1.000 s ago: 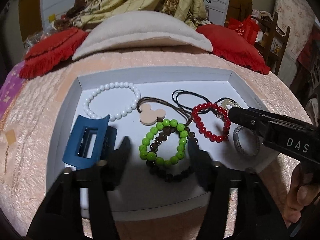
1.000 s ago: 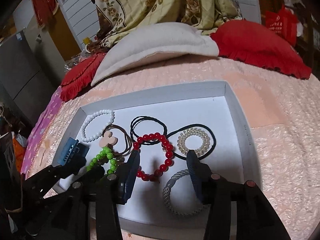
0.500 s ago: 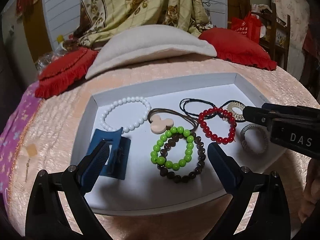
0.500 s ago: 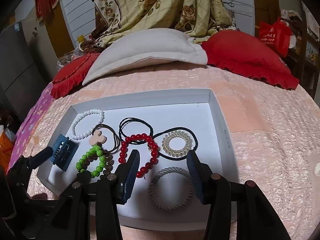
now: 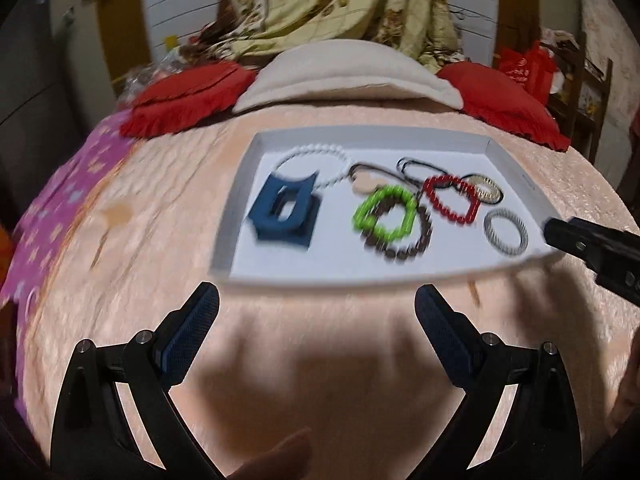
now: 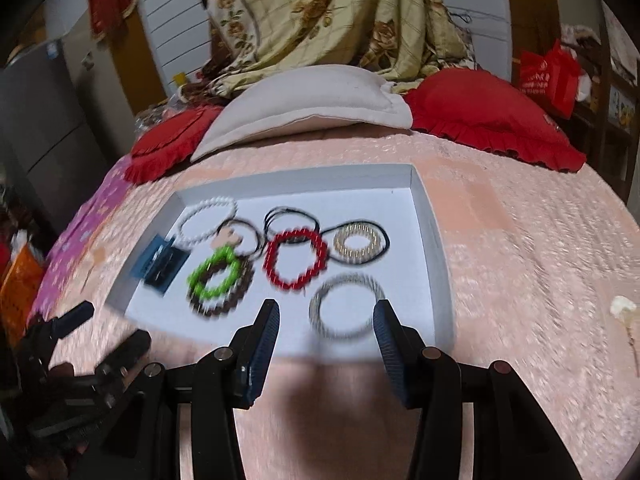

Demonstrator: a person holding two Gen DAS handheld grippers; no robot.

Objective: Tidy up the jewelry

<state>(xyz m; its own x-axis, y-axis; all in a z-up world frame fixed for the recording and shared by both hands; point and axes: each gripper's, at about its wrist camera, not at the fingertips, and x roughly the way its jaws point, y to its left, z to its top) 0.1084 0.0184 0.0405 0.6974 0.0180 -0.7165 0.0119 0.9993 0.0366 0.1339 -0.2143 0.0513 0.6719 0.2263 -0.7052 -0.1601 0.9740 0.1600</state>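
Retreating from the tray (image 5: 230, 240): both grippers now sit back over the bedspread (image 5: 320, 340), short of the tray's near wall, whereas a second ago the left one was low among the pieces beside the blue hair claw (image 5: 285, 209). Left gripper (image 5: 316, 312) fingers spread wide and holding nothing; they were much narrower a second ago. Right gripper (image 6: 326, 318) fingers moderately apart, also holding nothing, framing the grey mesh bracelet (image 6: 347, 306) from the near side without touching it. All jewelry lies in the tray: claw at left, overlapping the white bead bracelet (image 5: 316, 152); green bead bracelet (image 5: 386, 216) on top of a brown one; red bead bracelet (image 5: 450, 202) right of these. Both views motion-blurred. Judgement: the claw placement looks finished, and this pull-back may mark the end of sorting.
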